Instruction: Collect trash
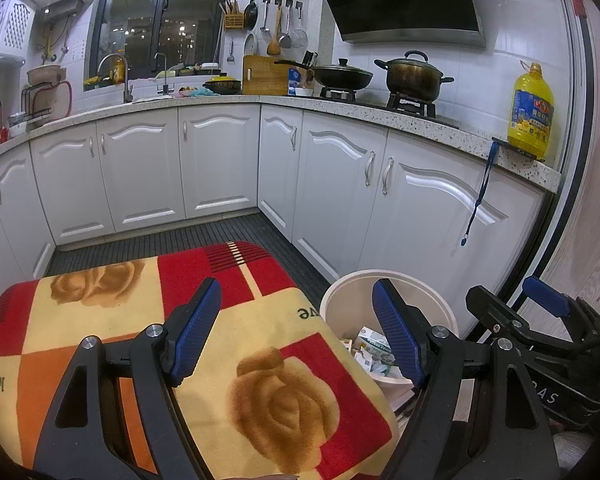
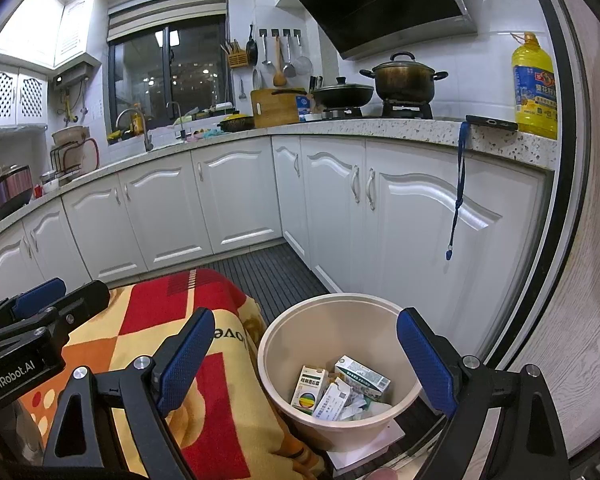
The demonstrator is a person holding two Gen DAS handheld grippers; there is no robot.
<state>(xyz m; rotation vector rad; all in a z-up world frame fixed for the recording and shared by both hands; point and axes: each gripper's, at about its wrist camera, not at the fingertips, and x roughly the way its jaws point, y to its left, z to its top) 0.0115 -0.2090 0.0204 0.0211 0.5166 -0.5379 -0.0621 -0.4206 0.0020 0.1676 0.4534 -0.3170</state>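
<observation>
A beige trash bin (image 2: pixel 300 328) stands on the floor right of a table covered by a red and yellow rose blanket (image 2: pixel 220 408). Several small cardboard boxes (image 2: pixel 362 374) and crumpled paper lie in it. My right gripper (image 2: pixel 305 360) is open and empty, above the bin's left side. My left gripper (image 1: pixel 298 324) is open and empty above the blanket's (image 1: pixel 120 320) right edge, with the bin (image 1: pixel 340 304) under its right finger. The right gripper also shows at the right of the left wrist view (image 1: pixel 540 304). The left gripper shows at the left of the right wrist view (image 2: pixel 40 300).
White kitchen cabinets (image 2: pixel 236 196) run around the back and right under a speckled counter (image 2: pixel 400 126). On it are pots (image 2: pixel 404 78) on a stove, a yellow oil bottle (image 2: pixel 534 88) and a phone (image 2: pixel 492 122) with a blue strap. The dark floor (image 2: pixel 276 276) lies between.
</observation>
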